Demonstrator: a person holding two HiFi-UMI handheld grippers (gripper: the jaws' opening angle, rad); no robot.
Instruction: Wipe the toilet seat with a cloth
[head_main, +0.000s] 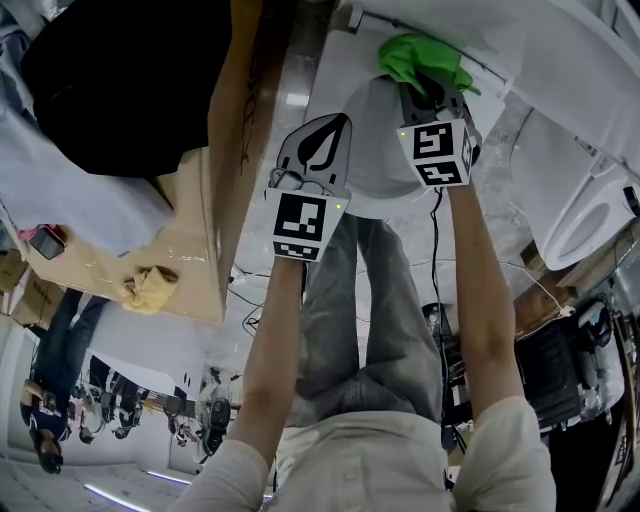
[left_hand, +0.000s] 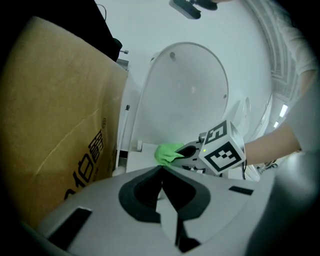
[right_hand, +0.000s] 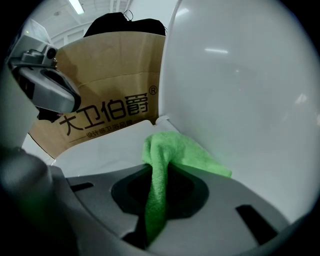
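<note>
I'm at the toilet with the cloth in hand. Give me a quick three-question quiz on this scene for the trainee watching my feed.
1. True or false: the right claw is shut on the green microfibre cloth.
2. Pick one. The left claw is: A) shut with nothing in it; B) gripping a yellow sponge; C) wide open around the toilet rim.
3. Fill the blank: the brown printed cardboard box stands on the ___ claw's side of the white plastic toilet lid.

Key: 1 true; 2 A; 3 left.
</note>
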